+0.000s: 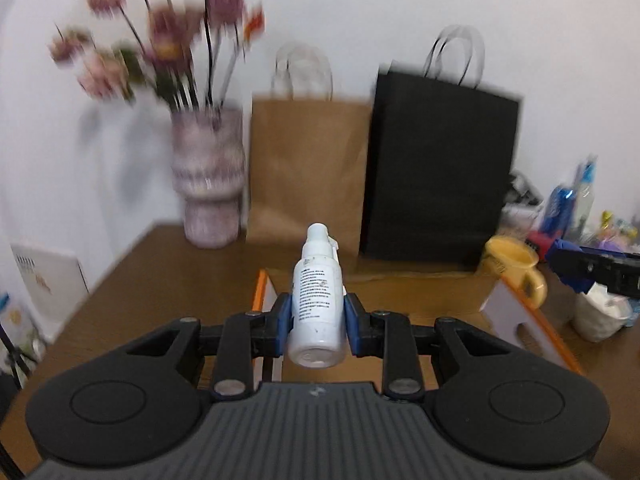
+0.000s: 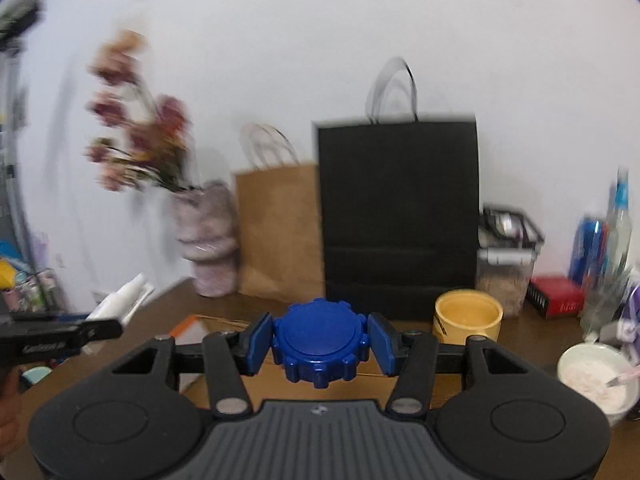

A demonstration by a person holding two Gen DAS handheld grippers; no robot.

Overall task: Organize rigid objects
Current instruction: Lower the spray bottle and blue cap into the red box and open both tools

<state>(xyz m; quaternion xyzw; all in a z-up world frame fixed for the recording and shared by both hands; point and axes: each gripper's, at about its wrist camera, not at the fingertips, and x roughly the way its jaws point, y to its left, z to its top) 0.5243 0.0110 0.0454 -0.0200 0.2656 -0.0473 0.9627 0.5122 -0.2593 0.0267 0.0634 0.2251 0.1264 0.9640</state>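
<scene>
You get soft, even indoor light on both views; motion blur smears the flowers (image 1: 160, 40) and bags (image 1: 436, 168) beyond the tongs, and fisheye bending darkens corners.

Brown wooden worktop (image 1: 168, 280) against a white wall (image 2: 320, 40). Along the back edge, left to right: pink-and-white mottled ceramic vase (image 1: 208, 178) holding blurred pink and dark red flowers (image 1: 160, 40), just beside it a brown paper bag (image 1: 308, 168) with clear handles, then a taller black paper bag (image 2: 400, 216) touching the brown one. Right of the black bag, a clear plastic container with a black lid (image 2: 506, 256), then a red box (image 2: 554, 296) and blue cans (image 2: 592, 248) near the right edge. White bowl of pale powder (image 2: 596, 376) sits near the front right corner; utensil inside, too blurred to identify.
</scene>
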